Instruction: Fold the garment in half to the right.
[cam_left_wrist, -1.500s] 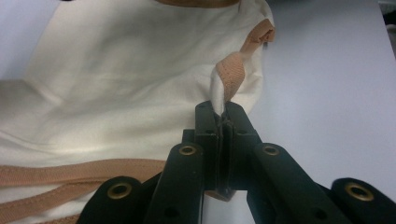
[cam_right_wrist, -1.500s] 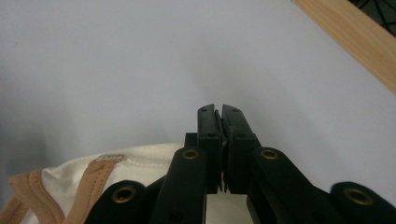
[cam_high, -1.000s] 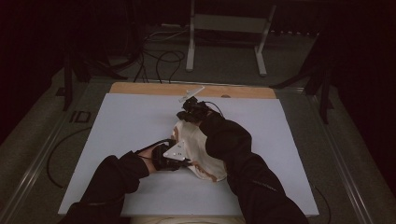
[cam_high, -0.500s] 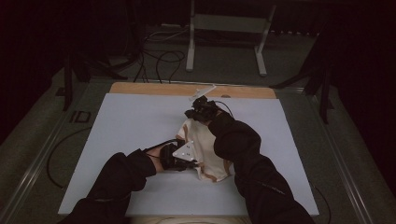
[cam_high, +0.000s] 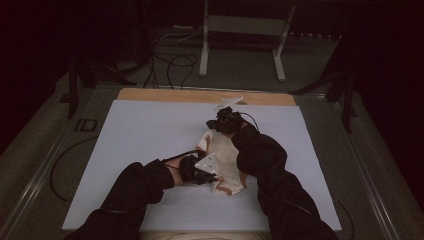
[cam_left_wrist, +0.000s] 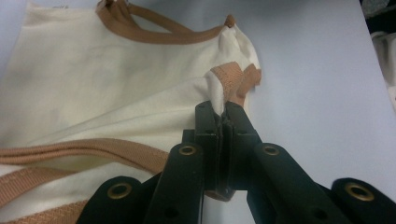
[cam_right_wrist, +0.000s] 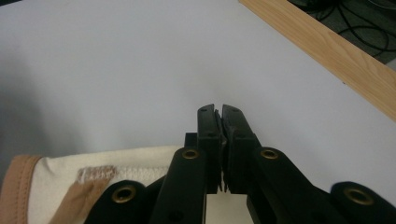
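A cream tote bag (cam_high: 225, 165) with tan straps lies crumpled near the middle of the white table (cam_high: 130, 135). My left gripper (cam_high: 212, 176) is at the bag's near left side. In the left gripper view the left gripper (cam_left_wrist: 223, 111) is shut on a corner of the cream cloth (cam_left_wrist: 116, 93), right beside a tan strap end (cam_left_wrist: 229, 79). My right gripper (cam_high: 223, 122) is at the bag's far end. In the right gripper view the right gripper (cam_right_wrist: 219, 109) has its jaws pressed together over the bag's stitched edge (cam_right_wrist: 93, 175), which runs in under them.
A wooden strip (cam_high: 205, 96) borders the table's far edge and also appears in the right gripper view (cam_right_wrist: 327, 46). Beyond it are a metal stand (cam_high: 240, 45) and cables (cam_high: 170, 65) on the floor. Bare table lies left and right of the bag.
Both hands have moved to the right across the table, and the bag has slid along with them. Both grippers have stayed shut.
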